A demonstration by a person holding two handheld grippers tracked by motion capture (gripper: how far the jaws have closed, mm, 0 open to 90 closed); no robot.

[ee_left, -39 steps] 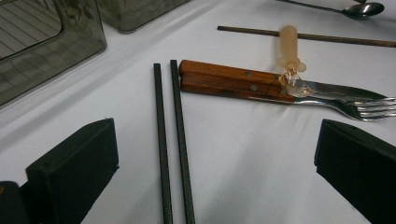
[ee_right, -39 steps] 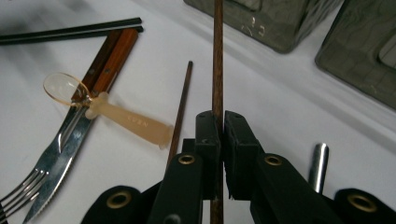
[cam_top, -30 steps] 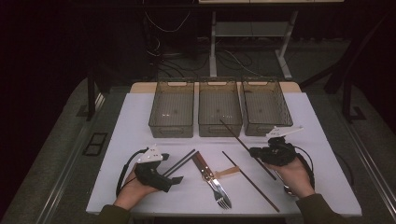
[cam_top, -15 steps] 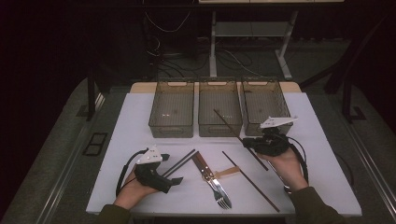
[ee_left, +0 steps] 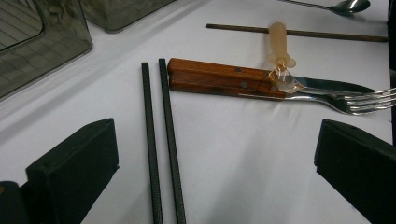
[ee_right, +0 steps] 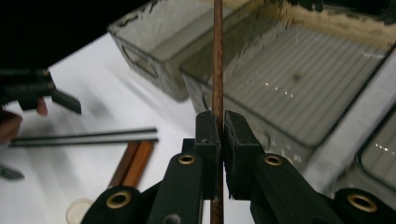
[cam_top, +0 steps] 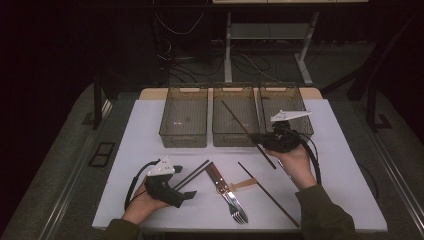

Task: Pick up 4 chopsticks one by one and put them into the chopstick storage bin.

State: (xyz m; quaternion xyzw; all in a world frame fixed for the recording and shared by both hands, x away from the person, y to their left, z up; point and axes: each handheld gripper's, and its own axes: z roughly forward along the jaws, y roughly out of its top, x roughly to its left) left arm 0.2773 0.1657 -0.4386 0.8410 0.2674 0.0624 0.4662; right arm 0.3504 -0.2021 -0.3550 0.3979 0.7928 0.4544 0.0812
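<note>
My right gripper (cam_top: 264, 140) is shut on a thin brown chopstick (cam_top: 240, 126) and holds it in the air, slanted, its far end over the middle bin (cam_top: 235, 134). In the right gripper view the pads (ee_right: 207, 132) pinch the chopstick (ee_right: 217, 56) near its lower part. My left gripper (cam_top: 188, 194) rests open on the white table at the front left. Its jaws (ee_left: 217, 154) stand wide apart around a pair of black chopsticks (ee_left: 161, 140), touching nothing.
Three smoky clear bins stand in a row at the back: left (cam_top: 183, 137), middle, right (cam_top: 300, 107). On the table lie a wooden-handled knife and fork (cam_top: 223, 186), an amber plastic piece (cam_top: 245, 184), a second brown chopstick (cam_top: 268, 194) and a metal spoon (ee_left: 348, 5).
My right gripper has risen and moved away from me toward the bins with the brown chopstick in it. The left gripper has stayed still.
</note>
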